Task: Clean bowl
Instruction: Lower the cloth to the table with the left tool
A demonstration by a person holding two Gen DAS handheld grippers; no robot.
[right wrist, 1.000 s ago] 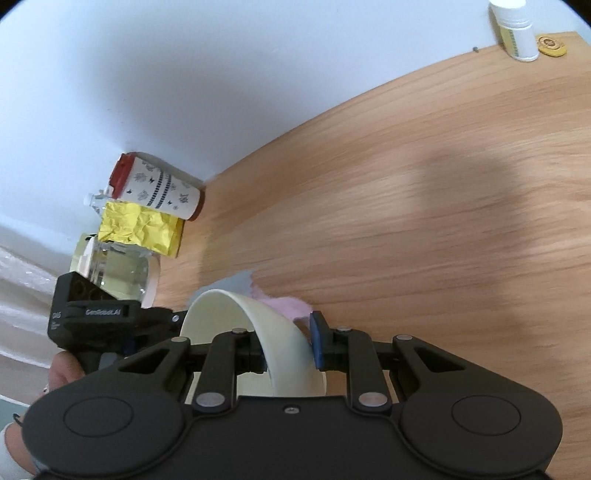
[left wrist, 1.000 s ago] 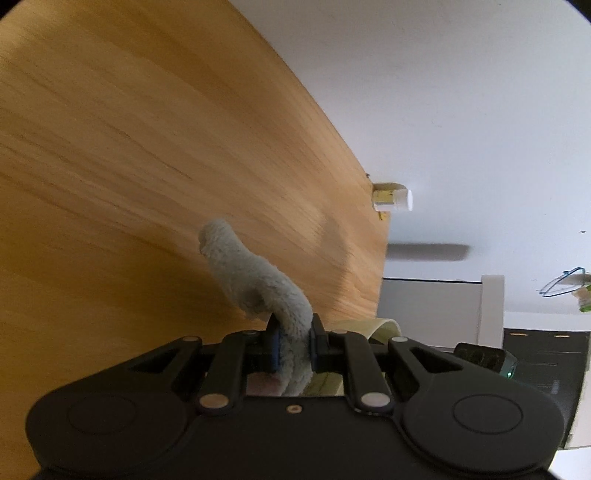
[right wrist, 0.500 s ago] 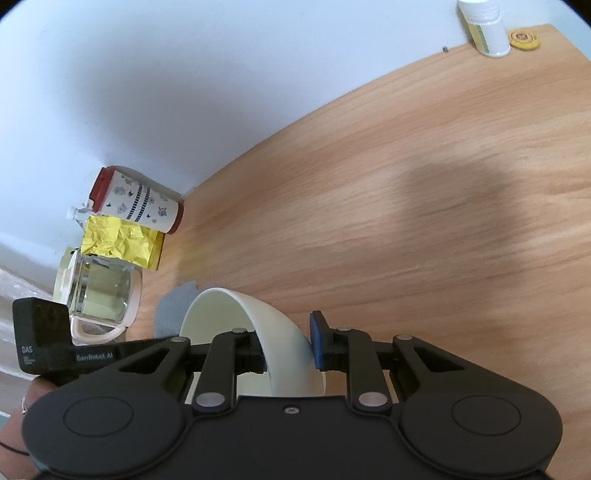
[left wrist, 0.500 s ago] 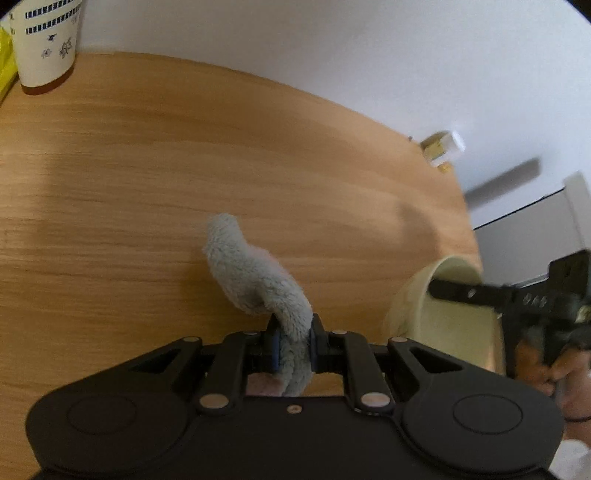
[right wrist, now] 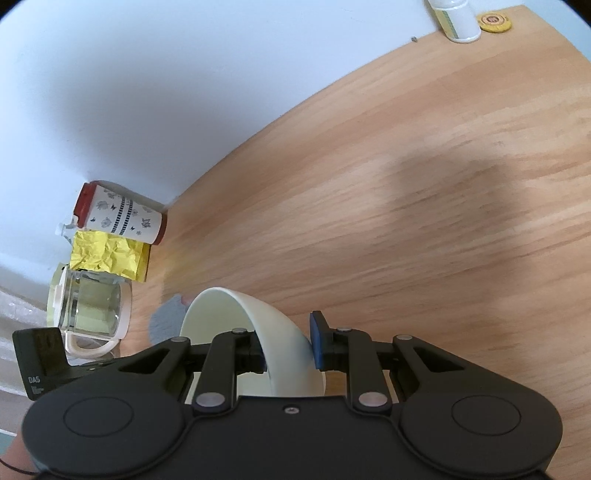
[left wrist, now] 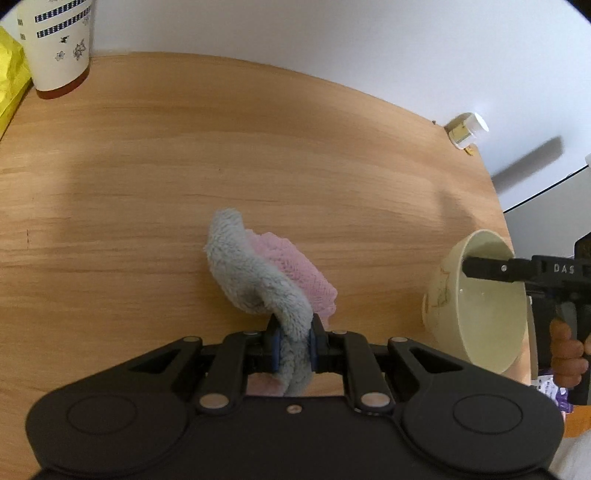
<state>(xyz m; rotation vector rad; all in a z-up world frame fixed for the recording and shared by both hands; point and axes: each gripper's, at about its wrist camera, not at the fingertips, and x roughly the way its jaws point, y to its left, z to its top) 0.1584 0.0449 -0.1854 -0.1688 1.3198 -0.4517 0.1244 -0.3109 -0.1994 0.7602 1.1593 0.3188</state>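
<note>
My left gripper (left wrist: 293,341) is shut on a fluffy cloth (left wrist: 251,273), grey on one side and pink on the other, held above the wooden table (left wrist: 184,166). A pale cream bowl (left wrist: 480,302) hangs tilted at the right of the left wrist view, its rim pinched by my right gripper. In the right wrist view my right gripper (right wrist: 290,349) is shut on the bowl's wall (right wrist: 258,325). A bit of the cloth (right wrist: 166,321) shows beyond the bowl, still apart from it.
A patterned paper cup (right wrist: 118,212), a crumpled yellow packet (right wrist: 107,254) and a glass jug (right wrist: 92,306) stand at the table's left back. A white bottle (right wrist: 458,18) and a yellow cap (right wrist: 493,22) stand at the far right corner by the wall.
The left gripper has swung left so the bowl and right gripper came into its view. The cloth has turned and shows its pink side. The bowl stays gripped.
</note>
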